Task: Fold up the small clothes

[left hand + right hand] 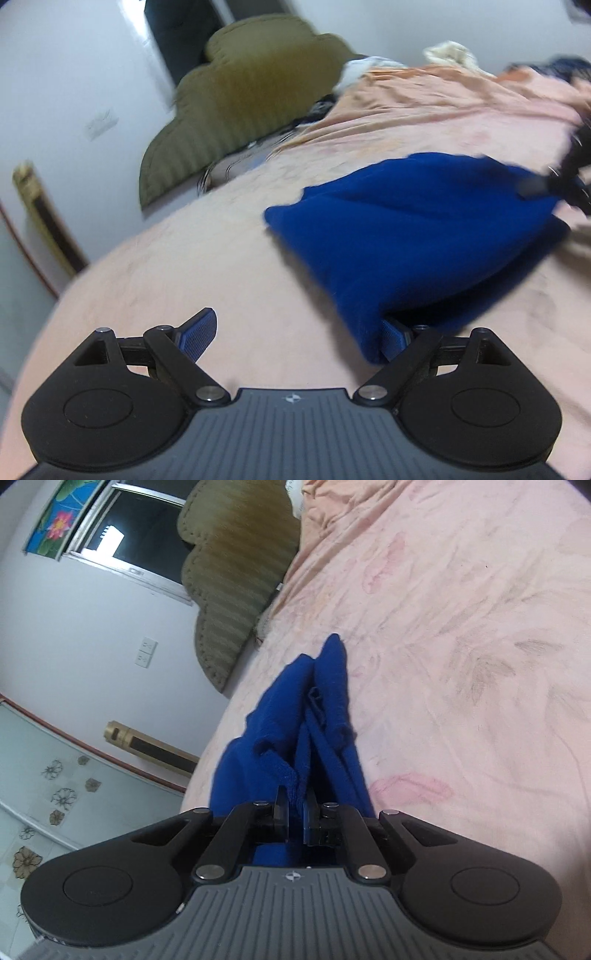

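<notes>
A small royal-blue garment (417,236) lies bunched on the pink floral bed sheet (221,258). My left gripper (295,338) is open; a corner of the blue cloth drapes over its right finger (393,338), while the left finger (197,332) is bare. My right gripper (295,812) is shut on an edge of the blue garment (291,738), which hangs stretched in folds away from the jaws above the sheet (461,646). The right gripper also shows in the left wrist view (565,173), dark and blurred at the garment's far corner.
An olive quilted headboard (236,99) stands at the bed's head against a white wall. A peach blanket (443,96) and other crumpled clothes (450,51) lie at the far side. A window (140,531) and wall sockets (146,653) are to the left.
</notes>
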